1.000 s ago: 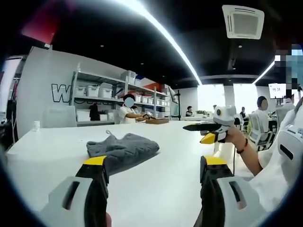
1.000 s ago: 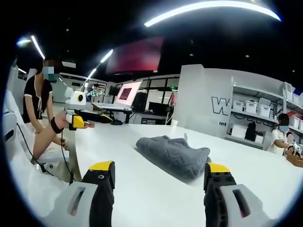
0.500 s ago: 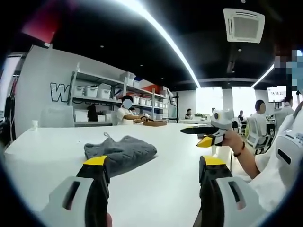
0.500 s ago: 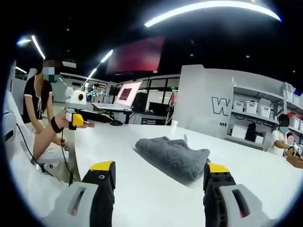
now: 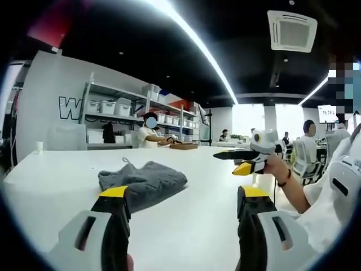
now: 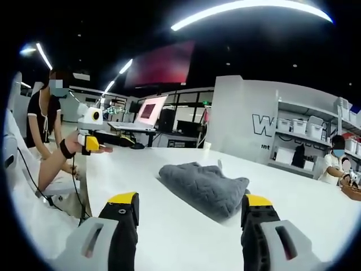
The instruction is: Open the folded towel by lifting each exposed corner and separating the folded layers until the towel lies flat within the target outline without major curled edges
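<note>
folded grey towel (image 5: pixel 142 179) lies on the white counter (image 5: pixel 197 226); left hand-held gripper (image 5: pixel 180 206) and right hand-held gripper (image 6: pixel 189 210) both spread, empty, short of it.

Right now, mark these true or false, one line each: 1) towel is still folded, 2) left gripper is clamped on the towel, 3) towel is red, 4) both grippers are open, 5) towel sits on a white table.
1) True: the grey towel lies bunched and folded, not spread flat.
2) False: the left gripper is open, short of the towel, holding nothing.
3) False: the towel is grey.
4) True: the right gripper also shows its fingers spread apart with nothing between them.
5) True: it rests on the white table.
</note>
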A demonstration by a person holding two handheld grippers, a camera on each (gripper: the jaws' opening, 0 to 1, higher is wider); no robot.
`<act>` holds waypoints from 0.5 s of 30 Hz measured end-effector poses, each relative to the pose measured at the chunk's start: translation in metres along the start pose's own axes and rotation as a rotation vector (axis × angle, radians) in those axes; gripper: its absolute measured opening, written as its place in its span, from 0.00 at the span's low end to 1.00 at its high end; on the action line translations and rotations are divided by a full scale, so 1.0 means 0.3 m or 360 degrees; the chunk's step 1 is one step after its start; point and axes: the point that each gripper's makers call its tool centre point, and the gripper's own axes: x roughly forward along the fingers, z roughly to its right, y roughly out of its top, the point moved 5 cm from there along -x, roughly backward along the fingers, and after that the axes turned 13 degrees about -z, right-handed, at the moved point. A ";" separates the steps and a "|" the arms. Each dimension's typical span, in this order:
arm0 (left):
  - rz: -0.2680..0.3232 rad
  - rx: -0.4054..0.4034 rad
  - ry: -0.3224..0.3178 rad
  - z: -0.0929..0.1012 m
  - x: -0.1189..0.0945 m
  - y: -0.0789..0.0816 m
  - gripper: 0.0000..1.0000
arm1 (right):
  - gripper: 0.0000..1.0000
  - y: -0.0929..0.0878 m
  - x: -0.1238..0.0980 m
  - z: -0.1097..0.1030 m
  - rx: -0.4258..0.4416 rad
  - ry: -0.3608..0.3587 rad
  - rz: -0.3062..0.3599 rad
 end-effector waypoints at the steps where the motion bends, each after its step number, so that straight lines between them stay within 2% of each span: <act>1: -0.0006 -0.0005 0.0003 -0.004 0.003 -0.003 0.75 | 0.73 0.000 0.001 0.000 -0.0001 0.0001 -0.0001; 7: -0.0033 -0.0029 0.0005 -0.033 0.029 -0.021 0.75 | 0.72 0.000 0.008 0.005 0.0019 0.0002 0.0001; 15: -0.0025 -0.0056 0.0001 -0.047 0.045 -0.016 0.76 | 0.72 -0.002 0.014 0.017 0.0008 -0.0018 -0.0018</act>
